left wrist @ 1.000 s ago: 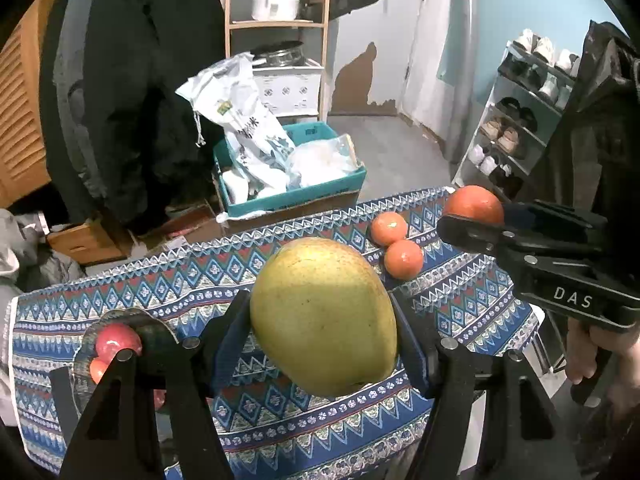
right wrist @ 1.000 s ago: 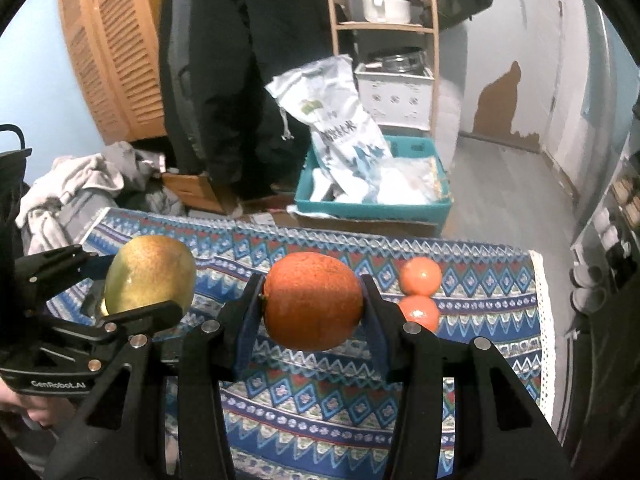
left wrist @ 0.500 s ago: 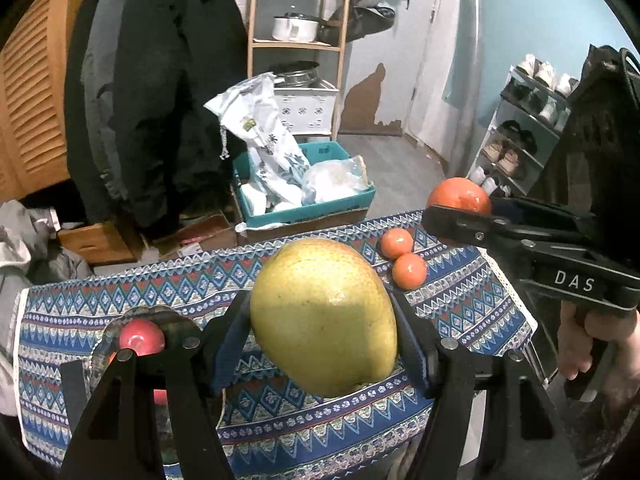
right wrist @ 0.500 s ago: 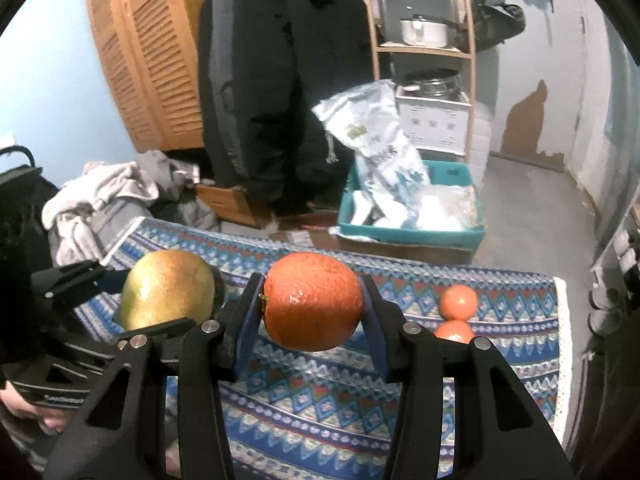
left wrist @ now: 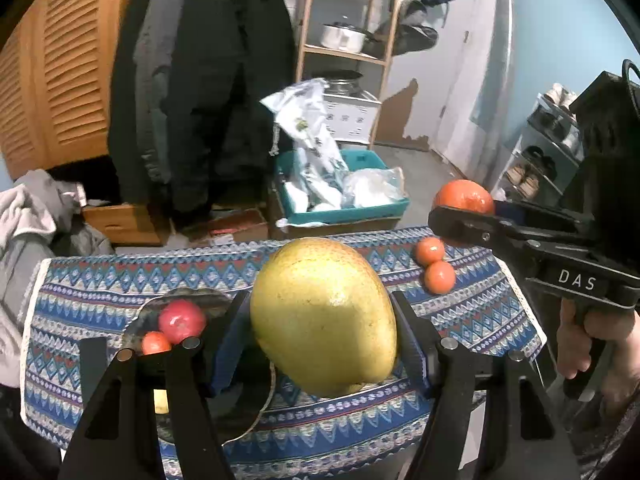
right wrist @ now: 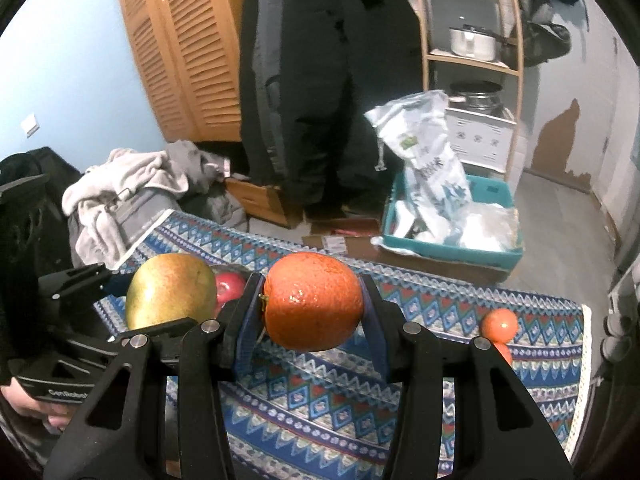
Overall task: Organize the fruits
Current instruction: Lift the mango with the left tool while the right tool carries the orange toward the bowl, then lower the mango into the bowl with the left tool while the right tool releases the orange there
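My left gripper [left wrist: 320, 332] is shut on a large yellow-green mango [left wrist: 324, 320], held above the patterned tablecloth [left wrist: 100, 292]. Under it to the left lies a dark glass plate [left wrist: 188, 294] with a red apple [left wrist: 182, 320] and a small orange fruit [left wrist: 155, 343]. My right gripper [right wrist: 312, 312] is shut on a big orange [right wrist: 314, 306]; in the left wrist view that orange [left wrist: 464, 197] shows at the right, above the cloth. Two small tangerines [left wrist: 434, 264] rest on the cloth's far right. The right wrist view shows the mango [right wrist: 170, 292] to the left, the apple [right wrist: 230, 286] behind it.
Beyond the table stand a teal crate [left wrist: 344, 204] with plastic bags, a wooden shelf [left wrist: 344, 52] with pots, hanging dark coats [left wrist: 208, 80] and a pile of clothes [right wrist: 132, 184]. A shoe rack [left wrist: 544, 148] stands at the right. A hand [left wrist: 592, 344] holds the right gripper's handle.
Both grippers have shifted left along the table and risen slightly, still carrying their fruit. The plate with the apple now lies closer under the mango; the tangerines have slid rightwards in view.
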Demonstrator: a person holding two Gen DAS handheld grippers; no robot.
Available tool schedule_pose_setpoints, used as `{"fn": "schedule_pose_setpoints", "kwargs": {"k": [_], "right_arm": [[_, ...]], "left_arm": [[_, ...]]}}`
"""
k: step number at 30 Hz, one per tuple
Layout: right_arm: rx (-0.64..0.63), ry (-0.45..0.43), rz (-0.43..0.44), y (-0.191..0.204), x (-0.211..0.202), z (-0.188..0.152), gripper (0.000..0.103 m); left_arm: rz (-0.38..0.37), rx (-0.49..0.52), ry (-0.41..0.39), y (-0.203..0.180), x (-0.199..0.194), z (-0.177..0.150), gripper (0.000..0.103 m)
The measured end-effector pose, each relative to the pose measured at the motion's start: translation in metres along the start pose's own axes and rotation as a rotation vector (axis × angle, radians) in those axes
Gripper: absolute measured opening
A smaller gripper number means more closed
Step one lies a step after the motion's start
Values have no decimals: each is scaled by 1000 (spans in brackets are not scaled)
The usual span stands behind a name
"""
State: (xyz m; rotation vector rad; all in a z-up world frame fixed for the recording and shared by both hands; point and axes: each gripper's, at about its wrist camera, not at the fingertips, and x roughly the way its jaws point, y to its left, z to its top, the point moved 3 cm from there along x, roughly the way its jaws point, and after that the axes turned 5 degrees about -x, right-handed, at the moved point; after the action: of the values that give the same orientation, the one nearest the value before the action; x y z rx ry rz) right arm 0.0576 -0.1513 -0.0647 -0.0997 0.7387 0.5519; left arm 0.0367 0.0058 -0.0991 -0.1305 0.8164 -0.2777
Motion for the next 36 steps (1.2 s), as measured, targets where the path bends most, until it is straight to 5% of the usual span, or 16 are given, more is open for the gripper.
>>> {"fn": "schedule_pose_setpoints", "kwargs": {"k": [19,36], "right_arm": [[-62,103,128,70,78,14,47],[-94,297,180,99,157,-26,47]], "left_arm": [[101,-163,49,103,-1,-37,70],[170,-238,210,144,54,-85,70]]}}
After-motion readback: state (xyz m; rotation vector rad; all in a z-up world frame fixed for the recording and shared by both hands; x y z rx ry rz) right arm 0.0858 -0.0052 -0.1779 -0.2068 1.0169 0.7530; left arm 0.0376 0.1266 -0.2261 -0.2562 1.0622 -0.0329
